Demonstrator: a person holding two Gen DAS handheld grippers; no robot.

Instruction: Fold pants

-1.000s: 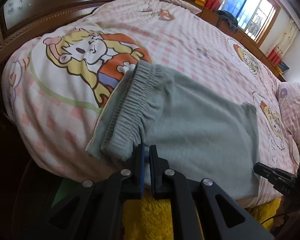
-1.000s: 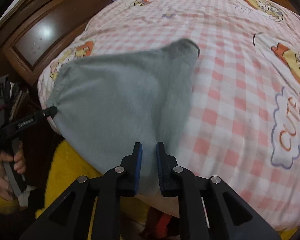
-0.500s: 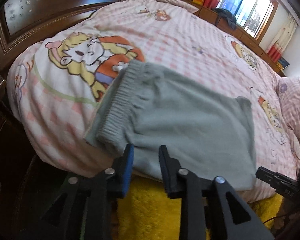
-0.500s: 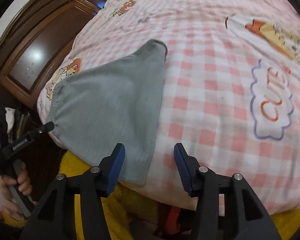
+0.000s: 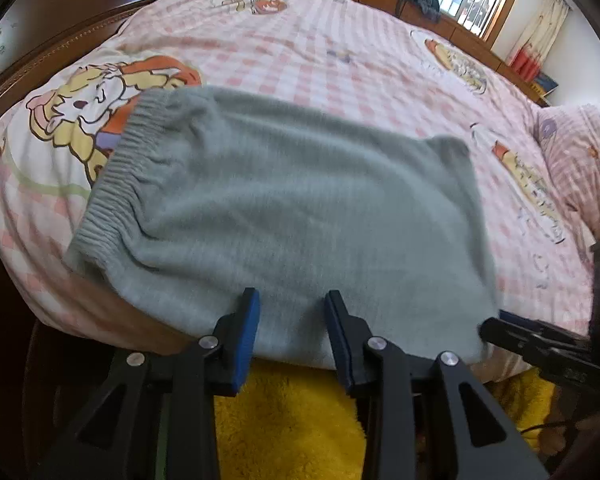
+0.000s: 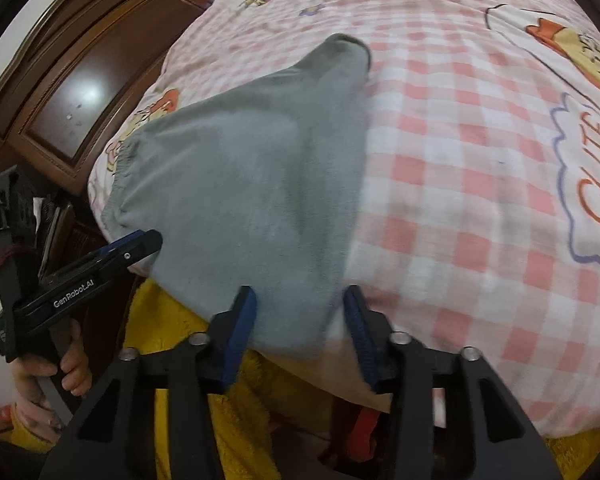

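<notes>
Left wrist view: grey pants (image 5: pixel 284 216), folded into a rough rectangle, lie on a pink checked bedspread (image 5: pixel 340 60) at the near edge of the bed, with the gathered waistband (image 5: pixel 116 184) to the left and the near hem drooping slightly over the mattress edge above a yellow fleece (image 5: pixel 288 416). The likeliest trouble, as a guess, is that overhang: a careless pinch or tug toward the near side could drag the soft cloth off the bed or pull the layers askew, and a bite that catches only the top layer would undo the fold. The left gripper (image 5: pixel 288 332) sits at the near hem, about the middle of its length, its blue-padded jaws apart and opening, the cloth's edge showing between them but not pressed. In the right wrist view, the right gripper (image 6: pixel 300 320) is at the near right corner of the pants, its jaws apart but closing, with the corner lying between them unclamped. The checked cover stretches away to the right and far side.
</notes>
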